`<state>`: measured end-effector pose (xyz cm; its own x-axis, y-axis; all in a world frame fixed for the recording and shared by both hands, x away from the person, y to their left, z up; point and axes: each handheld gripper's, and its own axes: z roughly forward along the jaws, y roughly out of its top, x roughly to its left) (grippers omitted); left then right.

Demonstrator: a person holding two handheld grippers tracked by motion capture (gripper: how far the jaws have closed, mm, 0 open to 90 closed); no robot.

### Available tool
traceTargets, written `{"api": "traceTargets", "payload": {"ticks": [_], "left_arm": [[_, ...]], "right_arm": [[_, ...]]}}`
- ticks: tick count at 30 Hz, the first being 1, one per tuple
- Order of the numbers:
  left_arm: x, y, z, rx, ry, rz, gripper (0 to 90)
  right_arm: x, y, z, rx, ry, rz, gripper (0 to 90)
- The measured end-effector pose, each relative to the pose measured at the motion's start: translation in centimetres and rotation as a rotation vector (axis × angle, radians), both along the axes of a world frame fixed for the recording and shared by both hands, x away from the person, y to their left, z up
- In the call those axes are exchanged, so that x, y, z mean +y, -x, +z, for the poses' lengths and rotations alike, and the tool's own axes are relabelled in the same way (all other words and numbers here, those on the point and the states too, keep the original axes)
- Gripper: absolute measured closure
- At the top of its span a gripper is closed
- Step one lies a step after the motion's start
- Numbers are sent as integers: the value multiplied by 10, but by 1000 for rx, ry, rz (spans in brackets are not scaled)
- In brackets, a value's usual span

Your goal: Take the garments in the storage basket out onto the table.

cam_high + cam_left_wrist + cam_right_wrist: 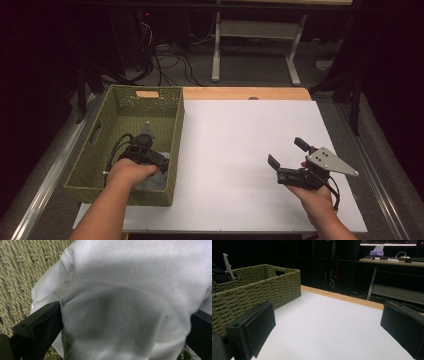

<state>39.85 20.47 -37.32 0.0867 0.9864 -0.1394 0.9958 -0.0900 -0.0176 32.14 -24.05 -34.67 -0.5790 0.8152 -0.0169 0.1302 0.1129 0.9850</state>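
Observation:
A pale grey cloth [130,290] lies bunched in the near right corner of an olive woven basket [177,130]. My left gripper [161,169] reaches down into that corner. Its jaws stand wide apart with the cloth [156,181] bulging between them, and the left gripper [125,322] is open around the fabric. My right gripper [286,151] hovers over the white table sheet at the right, open and holding nothing. In the right gripper view the right gripper [328,315] faces the basket [262,290] across the sheet.
The white sheet [240,150] covers the table, with a wooden strip [245,93] along its far edge. The basket stands at the left side. Beyond the table are a desk's legs [216,55], cables [170,60] on the floor and dark surroundings.

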Motion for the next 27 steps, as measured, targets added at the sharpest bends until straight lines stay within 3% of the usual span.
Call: {"api": "traceTargets", "payload": {"ticks": [2, 3, 9, 22, 27], "left_arm": [[-2, -1, -2, 9, -12, -3, 10], [-5, -3, -4, 29, -45, -18, 10], [-5, -6, -7, 53, -50, -16, 25], [-8, -10, -13, 35, -73, -23, 37], [-7, -10, -15, 27, -55, -24, 24]], "right_arm": [[0, 0, 0, -2, -2, 2, 8], [0, 0, 0, -2, -3, 2, 8], [-2, 1, 1, -2, -5, 0, 8], [-2, 1, 1, -2, -10, 3, 8], [-2, 1, 1, -3, -13, -1, 8]]}}
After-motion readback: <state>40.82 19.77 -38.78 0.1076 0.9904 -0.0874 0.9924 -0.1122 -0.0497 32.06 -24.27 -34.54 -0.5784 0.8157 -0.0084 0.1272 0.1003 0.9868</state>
